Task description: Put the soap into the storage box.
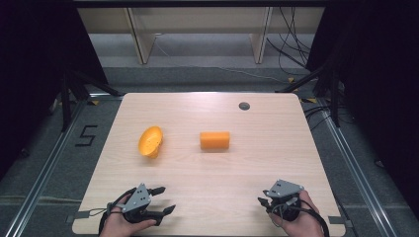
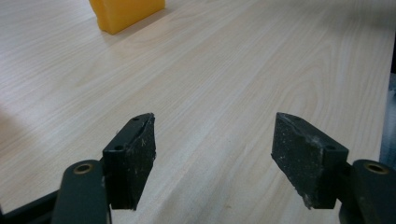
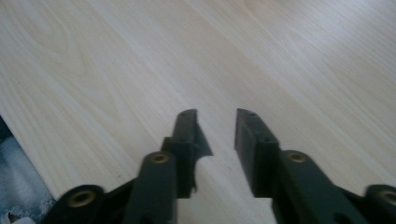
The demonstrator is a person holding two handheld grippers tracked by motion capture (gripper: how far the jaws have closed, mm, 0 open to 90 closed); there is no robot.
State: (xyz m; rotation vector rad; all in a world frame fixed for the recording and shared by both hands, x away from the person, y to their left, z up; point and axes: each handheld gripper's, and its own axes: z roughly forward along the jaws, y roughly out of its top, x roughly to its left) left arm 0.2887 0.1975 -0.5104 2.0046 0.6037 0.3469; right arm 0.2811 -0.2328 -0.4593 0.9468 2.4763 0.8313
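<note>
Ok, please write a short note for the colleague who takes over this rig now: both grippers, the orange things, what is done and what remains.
Left hand-held gripper: jaws wide open, holding nothing, at the near left edge of the light wooden table.
Right hand-held gripper: jaws a little apart, holding nothing, at the near right edge.
Orange plastic bowl: tipped on its side, left of centre.
Orange rectangular block: lying to the right of the bowl, apart from it.
Done: nothing visible; both things lie untouched.
Left: probably the whole job, starting with a reach forward to either one.
</note>
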